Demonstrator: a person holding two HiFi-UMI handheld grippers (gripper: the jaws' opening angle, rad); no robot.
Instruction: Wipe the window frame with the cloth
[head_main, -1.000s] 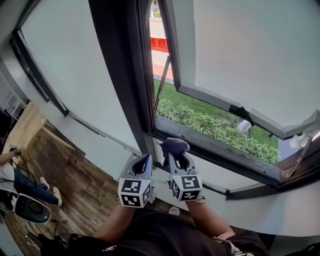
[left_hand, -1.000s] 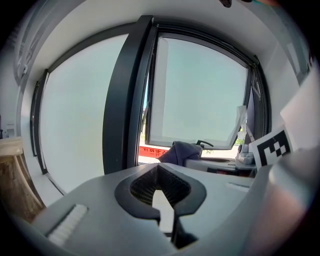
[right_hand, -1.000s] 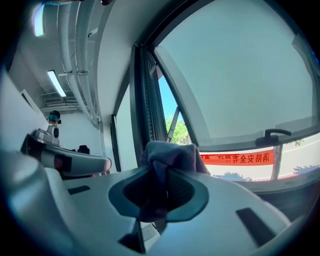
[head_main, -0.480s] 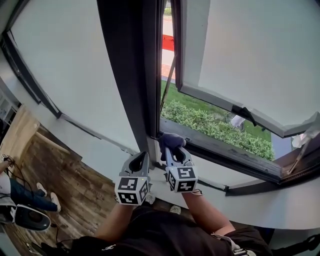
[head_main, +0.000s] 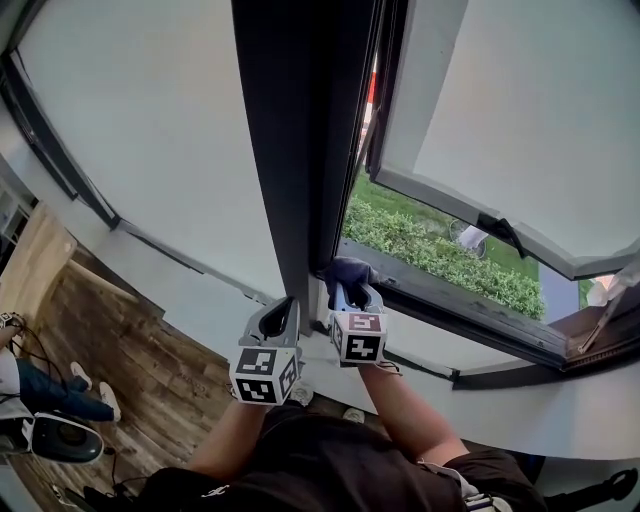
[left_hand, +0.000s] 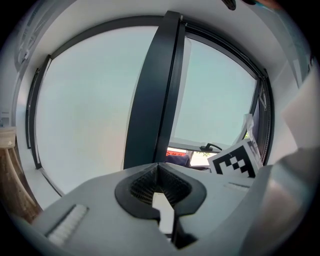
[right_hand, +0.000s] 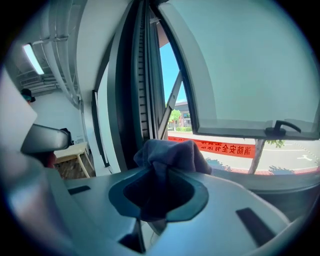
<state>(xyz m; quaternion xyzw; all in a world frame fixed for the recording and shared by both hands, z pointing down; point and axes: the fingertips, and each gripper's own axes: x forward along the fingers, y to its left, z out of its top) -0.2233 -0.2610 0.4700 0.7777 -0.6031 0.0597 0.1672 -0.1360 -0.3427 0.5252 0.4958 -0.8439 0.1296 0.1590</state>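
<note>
Cloth (head_main: 348, 270) is shown carried left along the lower rail of the window frame (head_main: 455, 308) over the past second. It is now set in the corner where that rail meets the dark upright (head_main: 300, 150). The stroke along the bottom of the frame is judged to have reached its left end, so the upright, or a return pass to the right, may be taken next. The fingers of the right gripper (head_main: 351, 287) are clamped on the bunched blue-grey cloth. A fold bulges out past their tips and appears to be the part touching the frame. The left gripper (head_main: 284, 306) is held just beside it on the left, nearer the person, its fingers drawn together on nothing and clear of the frame.
</note>
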